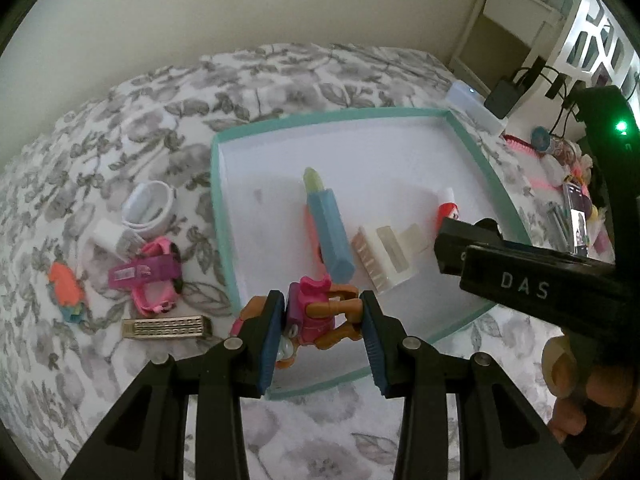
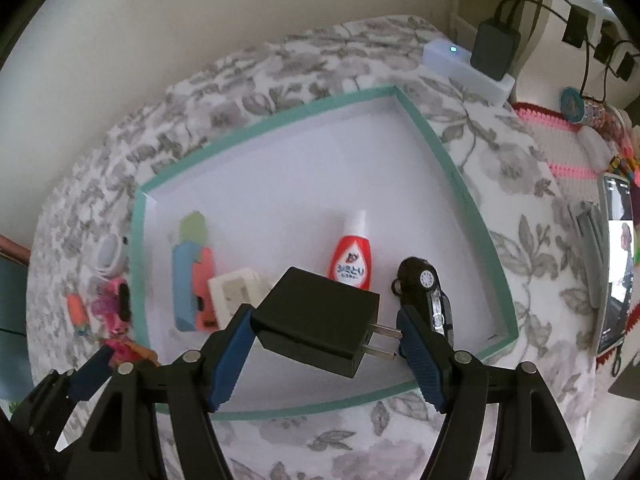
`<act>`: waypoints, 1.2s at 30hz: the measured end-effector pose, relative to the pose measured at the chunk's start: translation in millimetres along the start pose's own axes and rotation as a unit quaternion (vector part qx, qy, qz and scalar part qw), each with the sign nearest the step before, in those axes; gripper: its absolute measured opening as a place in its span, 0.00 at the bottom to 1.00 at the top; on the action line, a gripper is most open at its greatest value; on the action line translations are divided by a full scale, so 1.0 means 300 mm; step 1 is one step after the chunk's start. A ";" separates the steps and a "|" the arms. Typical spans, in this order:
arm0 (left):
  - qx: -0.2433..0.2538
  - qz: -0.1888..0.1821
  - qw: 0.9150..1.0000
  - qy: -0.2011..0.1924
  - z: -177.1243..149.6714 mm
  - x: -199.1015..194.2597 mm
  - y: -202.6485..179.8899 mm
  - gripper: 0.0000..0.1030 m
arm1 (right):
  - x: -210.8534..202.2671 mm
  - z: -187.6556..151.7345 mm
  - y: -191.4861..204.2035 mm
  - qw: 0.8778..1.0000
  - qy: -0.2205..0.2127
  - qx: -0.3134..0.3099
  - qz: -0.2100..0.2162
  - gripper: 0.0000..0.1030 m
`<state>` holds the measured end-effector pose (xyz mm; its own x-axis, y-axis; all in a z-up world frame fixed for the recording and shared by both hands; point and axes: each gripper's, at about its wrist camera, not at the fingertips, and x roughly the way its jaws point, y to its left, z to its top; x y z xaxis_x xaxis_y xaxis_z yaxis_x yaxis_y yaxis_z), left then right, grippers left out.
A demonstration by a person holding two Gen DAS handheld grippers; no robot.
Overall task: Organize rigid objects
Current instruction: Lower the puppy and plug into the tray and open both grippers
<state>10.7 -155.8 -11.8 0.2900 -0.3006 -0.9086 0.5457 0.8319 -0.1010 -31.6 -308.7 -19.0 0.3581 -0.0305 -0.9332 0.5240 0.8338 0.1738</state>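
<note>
A shallow teal-rimmed white tray (image 1: pixel 219 200) lies on a floral bedspread; it also shows in the right wrist view (image 2: pixel 440 148). My left gripper (image 1: pixel 322 320) is shut on a pink and orange toy figure (image 1: pixel 320 312) above the tray's near-left corner. My right gripper (image 2: pixel 326 332) is shut on a black plug adapter (image 2: pixel 316 320) above the tray's front. In the tray lie a blue and green tube (image 1: pixel 328 228), a red bottle (image 2: pixel 352 256), a white block (image 1: pixel 384 252) and a black toy car (image 2: pixel 424 288).
Left of the tray on the bedspread lie a white band (image 1: pixel 150 204), pink goggles (image 1: pixel 154 276), a metal harmonica (image 1: pixel 166 326) and an orange toy (image 1: pixel 64 288). A phone (image 2: pixel 616 260), a white box (image 2: pixel 464 68) and chargers sit to the right.
</note>
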 end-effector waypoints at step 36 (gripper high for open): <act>-0.113 0.031 0.989 -0.085 0.044 -0.133 0.176 0.63 | -0.172 0.039 0.026 0.997 -0.076 -0.012 0.008 0.74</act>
<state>38.3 -106.1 24.5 0.4563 -0.3043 -0.8362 0.3393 0.9282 -0.1527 -36.9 -307.2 34.1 0.4799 -0.0994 -0.8717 0.4996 0.8477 0.1783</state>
